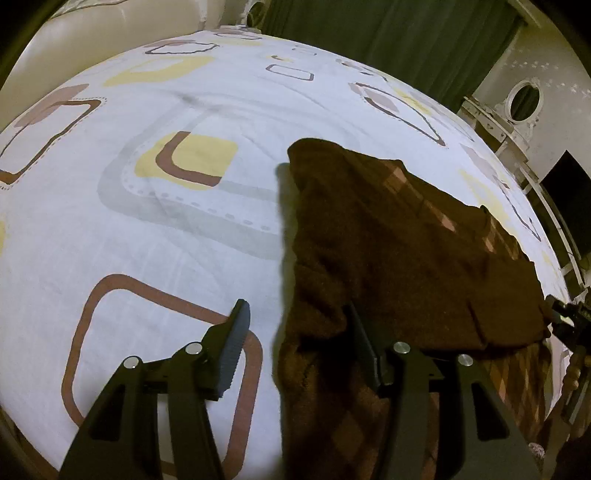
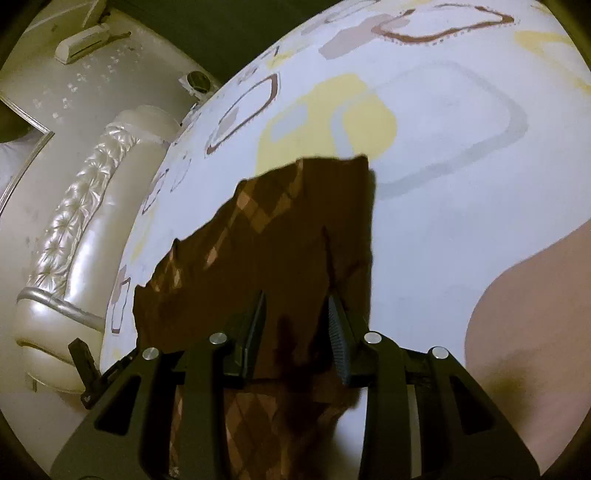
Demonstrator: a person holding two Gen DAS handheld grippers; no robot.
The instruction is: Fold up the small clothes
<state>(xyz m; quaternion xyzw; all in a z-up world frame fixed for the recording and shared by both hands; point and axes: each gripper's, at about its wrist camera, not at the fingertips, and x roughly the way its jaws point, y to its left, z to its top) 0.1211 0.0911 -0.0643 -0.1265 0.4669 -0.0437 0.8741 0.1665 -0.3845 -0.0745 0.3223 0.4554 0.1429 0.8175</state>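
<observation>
Brown knit garment (image 1: 399, 251) with a tan diamond pattern lies on the bed sheet (image 1: 147, 229), toward the near right of the left wrist view; part of it is doubled over, showing a plain dark face above the diamond face at its near edge. I read my left claw (image 1: 295, 336) as wide: its left finger (image 1: 232, 354) hangs over bare sheet, its right finger (image 1: 364, 350) over the garment's near left part, and the cloth's left edge passes between them with no pad pressing. My right claw (image 2: 297, 325) stands at a narrower gap, both fingers over the near end of the garment (image 2: 295, 229); whether the tips touch the cloth I cannot tell, and nothing is pinched between the pads. From the right wrist view the garment runs away from the claw toward the far middle of the bed. A padded cream headboard (image 2: 74, 236) lies at left there, a dark green curtain (image 1: 388, 33) beyond the bed in the left view.
</observation>
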